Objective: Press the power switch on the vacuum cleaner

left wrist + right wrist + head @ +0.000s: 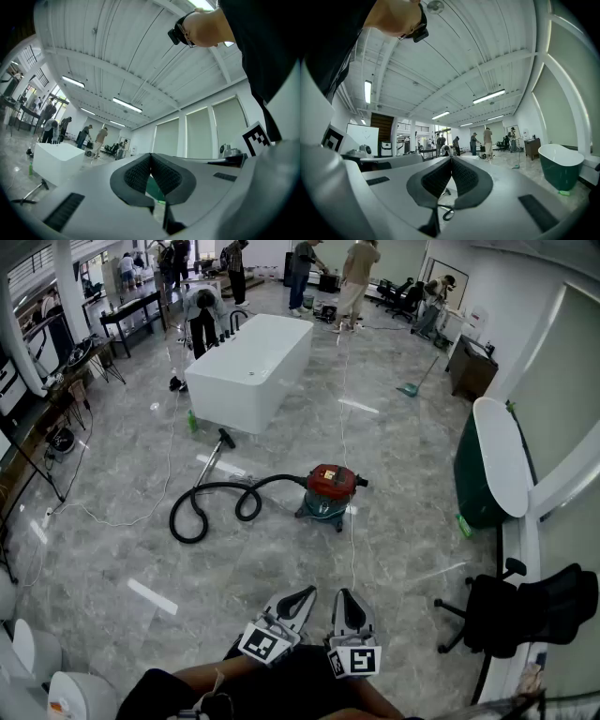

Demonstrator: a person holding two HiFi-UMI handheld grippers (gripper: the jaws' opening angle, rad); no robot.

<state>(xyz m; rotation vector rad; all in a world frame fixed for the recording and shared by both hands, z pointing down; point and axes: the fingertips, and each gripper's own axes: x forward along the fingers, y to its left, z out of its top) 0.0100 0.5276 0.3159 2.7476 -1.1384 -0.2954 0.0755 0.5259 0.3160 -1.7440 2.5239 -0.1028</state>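
The vacuum cleaner point(328, 493) stands on the marble floor mid-room, a red lid on a teal drum. Its black hose point(206, 507) coils to the left and ends in a metal wand point(214, 457). Both grippers are held low and close to my body, well short of the vacuum. My left gripper point(305, 595) and right gripper point(345, 597) sit side by side with their jaws together and nothing between them. In the left gripper view the gripper point(151, 161) points level across the room; in the right gripper view the gripper point(451, 162) shows a loop of hose point(447, 213) below it.
A white bathtub point(248, 357) stands beyond the vacuum, a green one point(492, 465) at the right wall. A black office chair point(525, 610) is at the right front. A thin cable point(345, 409) runs from the vacuum across the floor. Several people work at the far end.
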